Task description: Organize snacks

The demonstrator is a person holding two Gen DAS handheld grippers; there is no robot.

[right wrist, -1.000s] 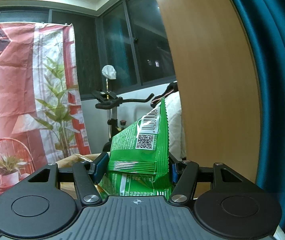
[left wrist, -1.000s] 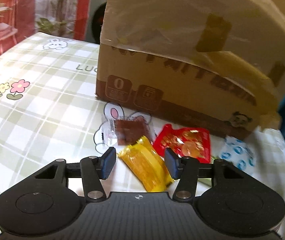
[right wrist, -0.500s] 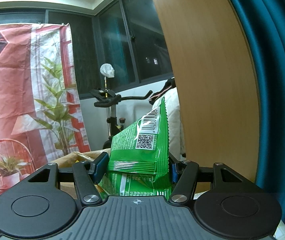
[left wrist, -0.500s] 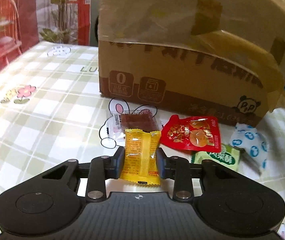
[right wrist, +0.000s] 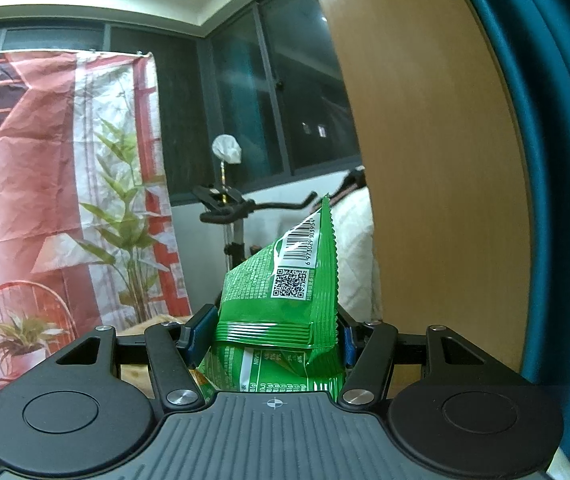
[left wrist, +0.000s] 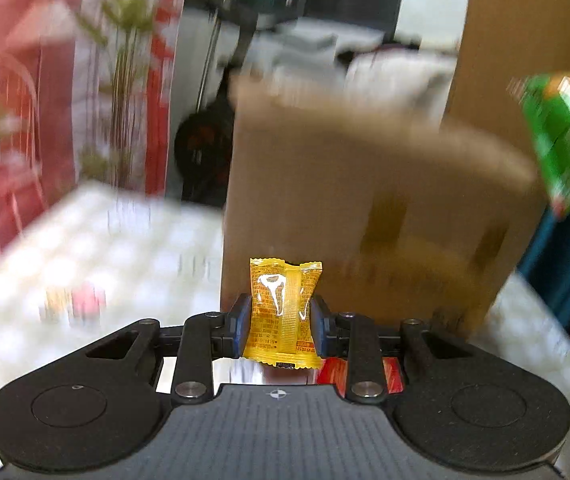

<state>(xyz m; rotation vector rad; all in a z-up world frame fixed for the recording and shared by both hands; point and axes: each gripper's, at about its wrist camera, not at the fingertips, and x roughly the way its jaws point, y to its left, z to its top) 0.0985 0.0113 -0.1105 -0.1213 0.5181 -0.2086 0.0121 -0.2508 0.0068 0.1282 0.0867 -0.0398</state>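
In the left wrist view my left gripper point(left wrist: 281, 326) is shut on a small yellow snack packet point(left wrist: 283, 312), held upright above the checked tablecloth point(left wrist: 97, 264). A brown cardboard box point(left wrist: 365, 216) rises right behind the packet, blurred by motion. A red packet point(left wrist: 333, 372) peeks out below the fingers. At the right edge the green bag point(left wrist: 565, 140) shows, high beside the box. In the right wrist view my right gripper point(right wrist: 271, 336) is shut on that green snack bag point(right wrist: 285, 304), whose barcode corner points up. It is held high, looking level across the room.
A wooden panel point(right wrist: 425, 160) and a teal curtain point(right wrist: 557, 160) stand close on the right. An exercise bike point(right wrist: 233, 216) and a red printed backdrop point(right wrist: 45, 200) lie beyond the table. The table's far edge point(left wrist: 133, 196) is left of the box.
My left gripper closed on the yellow packet and lifted it off the table, tilting up towards the box. The right gripper has stayed still with the green bag.
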